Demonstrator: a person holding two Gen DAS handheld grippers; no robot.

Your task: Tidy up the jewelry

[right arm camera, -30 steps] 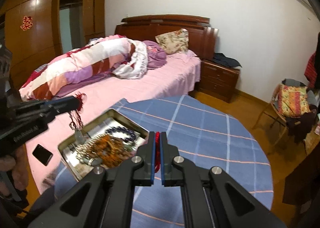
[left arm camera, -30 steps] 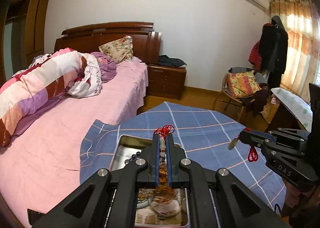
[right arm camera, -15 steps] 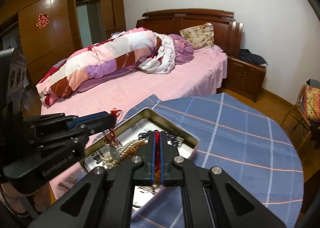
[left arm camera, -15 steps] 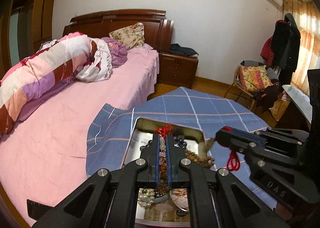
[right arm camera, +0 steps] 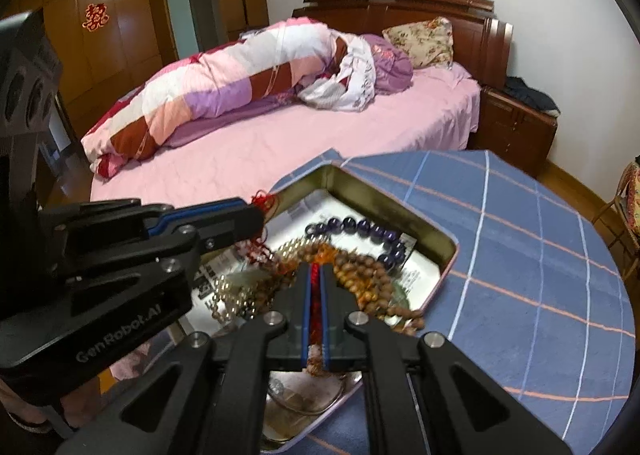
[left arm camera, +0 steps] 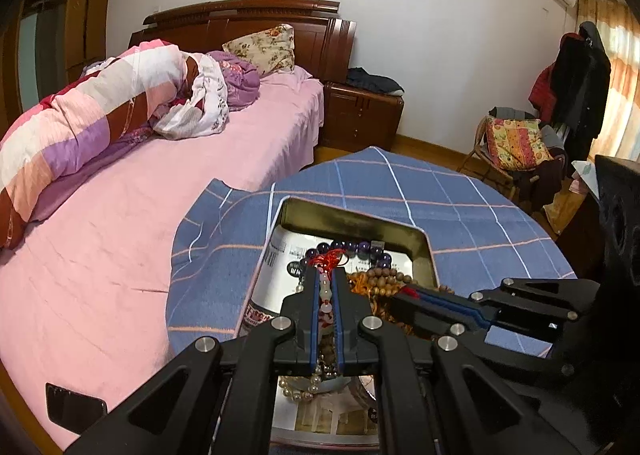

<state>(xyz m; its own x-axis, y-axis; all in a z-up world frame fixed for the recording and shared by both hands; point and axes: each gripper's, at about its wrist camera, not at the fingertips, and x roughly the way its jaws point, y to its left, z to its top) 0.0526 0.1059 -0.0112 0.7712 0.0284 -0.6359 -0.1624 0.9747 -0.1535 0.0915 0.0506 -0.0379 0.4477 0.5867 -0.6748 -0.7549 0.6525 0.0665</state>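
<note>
Left: our left gripper (left arm camera: 326, 287), jaws clamped on a red-corded bead strand (left arm camera: 326, 295). Centre: metal tin (left arm camera: 420, 233) on the blue cloth, holding purple beads (left arm camera: 356, 247) and brown beads (right arm camera: 360, 275). Right: our right gripper (right arm camera: 316, 287), pinching the red cord. We judge placing is underway; next, lower and release inside the tin.

The black left gripper (left arm camera: 326, 283) with blue-lined fingers (left arm camera: 316, 307) points steeply downward, its jaws clamped on a red-corded strand of pale beads, while the matching black right gripper (right arm camera: 316, 275) slants down just beside it, pinching a red cord.
</note>
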